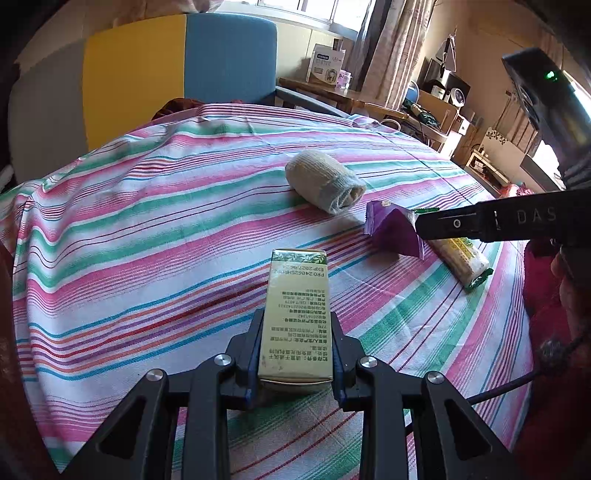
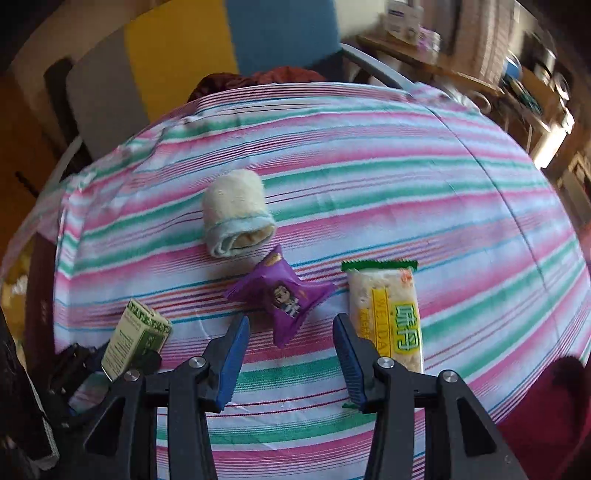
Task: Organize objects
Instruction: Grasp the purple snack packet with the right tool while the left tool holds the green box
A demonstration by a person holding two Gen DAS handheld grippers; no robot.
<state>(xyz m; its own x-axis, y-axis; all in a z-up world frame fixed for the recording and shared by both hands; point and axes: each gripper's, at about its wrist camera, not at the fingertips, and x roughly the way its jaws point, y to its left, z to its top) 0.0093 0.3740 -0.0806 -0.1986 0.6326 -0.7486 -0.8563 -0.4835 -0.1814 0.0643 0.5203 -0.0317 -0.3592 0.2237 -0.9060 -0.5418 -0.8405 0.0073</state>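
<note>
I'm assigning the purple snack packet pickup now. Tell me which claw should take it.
Right. The right claw is open and empty with the purple snack packet just ahead of its fingers. The left claw is shut on the green box, so it isn't free.

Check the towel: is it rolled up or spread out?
Rolled up. The towel lies on the cloth as a short cylinder, and its open end shows spiral layers.

Daylight from window (image 1: 332,14) at upper right, glare blown out there; tabletop (image 1: 147,221) cloth evenly bright, short soft shadows under objects; strong fisheye bending, dark corners; left view sharp, right view motion-blurred, worst toward edges
</note>
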